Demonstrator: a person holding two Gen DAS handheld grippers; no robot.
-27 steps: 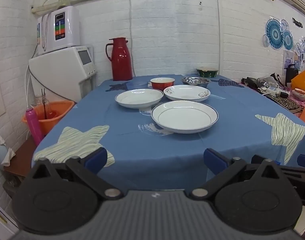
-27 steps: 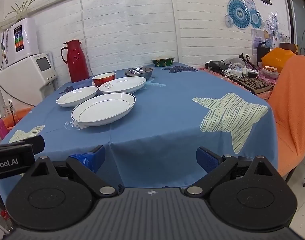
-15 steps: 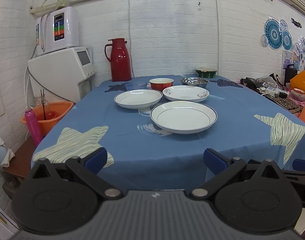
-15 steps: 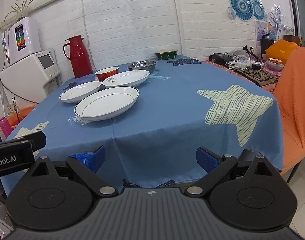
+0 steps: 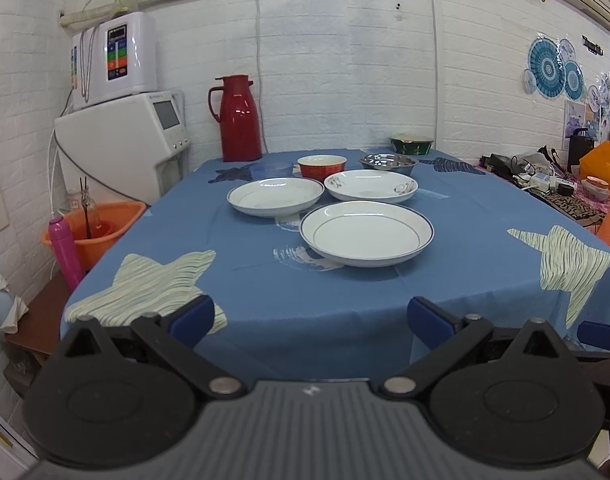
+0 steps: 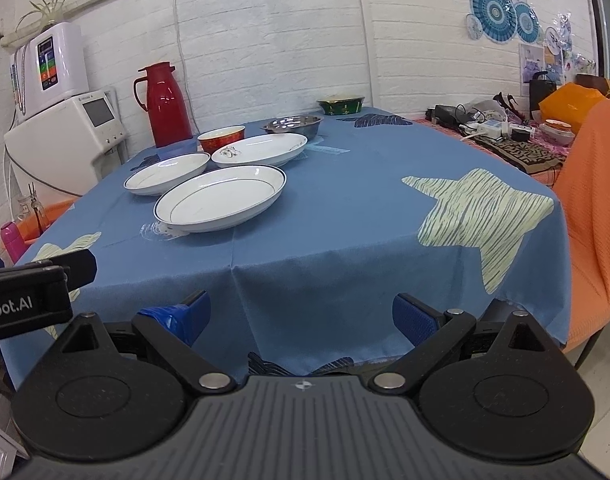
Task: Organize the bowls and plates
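1. While I stand at the near edge of a table covered with a blue cloth printed with pale striped stars [image 5: 265, 280], my left gripper [image 5: 311, 318] has its blue-tipped fingers spread wide apart and holds nothing.
2. My right gripper [image 6: 301, 314] is likewise spread wide and empty, short of the table edge.
3. Nearest to me lies a large white shallow plate with a dark blue rim line [image 5: 367, 234].
4. Behind it, side by side, sit a plain white shallow plate [image 5: 275, 197] on the left and a white plate with small painted motifs [image 5: 371, 186] on the right.
5. Farther back stand a red bowl with a pale inside [image 5: 321, 166], a shiny metal bowl [image 5: 389, 162] and, near the wall, a dark green bowl with gold trim [image 5: 411, 145].
6. A tall red thermos jug with a handle [image 5: 239, 120] stands at the far left corner.
7. An orange cloth-covered chair [image 6: 597, 216] is at the table's right side.
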